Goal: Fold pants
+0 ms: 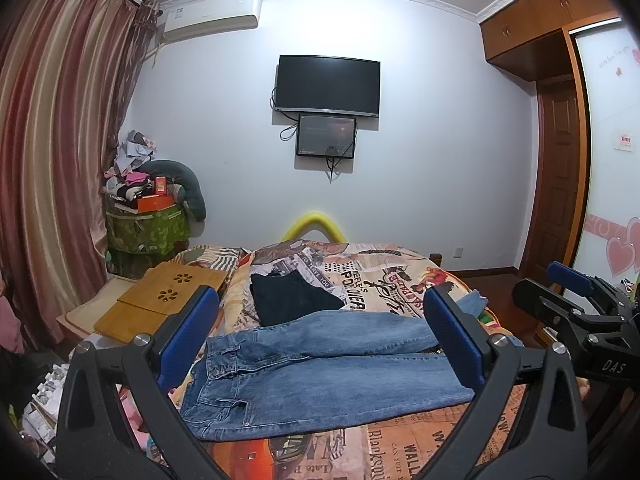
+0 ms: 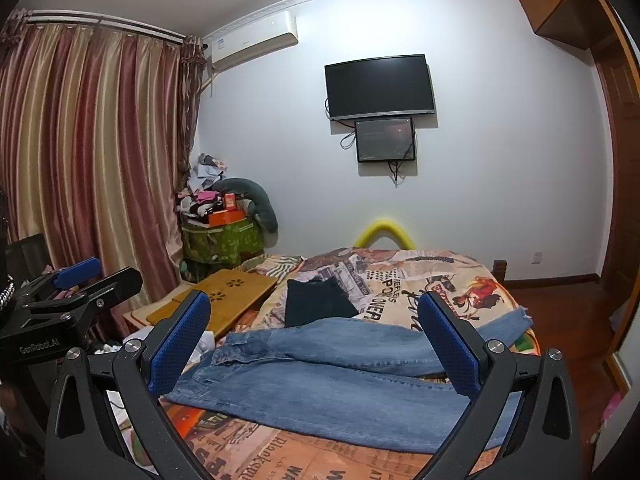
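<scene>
Where "DAS" shows: right gripper point(image 1: 576, 300).

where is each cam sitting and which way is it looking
Left wrist: on the left gripper, facing across the bed at the jeans and far wall; its open blue fingers frame the view, right gripper at the right edge.
Right wrist: on the right gripper, same direction; left gripper at the left edge.
Shared: jeans, black garment, TV.
</scene>
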Tool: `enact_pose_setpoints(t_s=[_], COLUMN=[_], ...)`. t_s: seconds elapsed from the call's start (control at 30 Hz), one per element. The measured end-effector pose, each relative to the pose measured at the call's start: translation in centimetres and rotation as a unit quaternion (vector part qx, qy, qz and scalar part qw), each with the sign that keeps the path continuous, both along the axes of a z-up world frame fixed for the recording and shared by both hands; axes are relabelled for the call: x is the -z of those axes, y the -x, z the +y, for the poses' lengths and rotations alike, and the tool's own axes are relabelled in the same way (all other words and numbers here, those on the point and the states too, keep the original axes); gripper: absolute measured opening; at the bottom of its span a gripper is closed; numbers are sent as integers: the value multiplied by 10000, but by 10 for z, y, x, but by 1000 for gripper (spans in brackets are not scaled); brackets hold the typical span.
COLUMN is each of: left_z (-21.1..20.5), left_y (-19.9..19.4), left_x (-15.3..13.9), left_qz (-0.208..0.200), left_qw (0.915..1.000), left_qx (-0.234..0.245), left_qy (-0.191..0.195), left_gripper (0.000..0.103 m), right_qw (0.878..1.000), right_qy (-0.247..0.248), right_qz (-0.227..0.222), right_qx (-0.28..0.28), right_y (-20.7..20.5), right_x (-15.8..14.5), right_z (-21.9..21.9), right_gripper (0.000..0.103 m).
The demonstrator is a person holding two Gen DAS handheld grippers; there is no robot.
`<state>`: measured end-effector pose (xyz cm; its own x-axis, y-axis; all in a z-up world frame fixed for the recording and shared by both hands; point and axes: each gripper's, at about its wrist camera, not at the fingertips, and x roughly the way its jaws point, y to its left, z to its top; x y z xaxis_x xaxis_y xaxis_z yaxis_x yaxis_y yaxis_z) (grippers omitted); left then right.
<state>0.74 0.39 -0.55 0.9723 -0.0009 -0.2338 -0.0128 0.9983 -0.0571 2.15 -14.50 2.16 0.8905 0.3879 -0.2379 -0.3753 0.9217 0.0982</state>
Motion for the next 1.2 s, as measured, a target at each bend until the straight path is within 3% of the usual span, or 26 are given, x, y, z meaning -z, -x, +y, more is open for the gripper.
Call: enact_pose_setpoints(t_s=[1.2], left_z=[-6], left_y=[1], left_x=[-4], left_qz=[5], left_qw=[10000], left_qx=[24], left_qy=[-17], left_gripper=[103], right_qw=[10000], right_qy=[-7], right_qz=[5], right_qx=[56], right_y=[-2], right_x=[-1], right_z=[-9], right_gripper=[103])
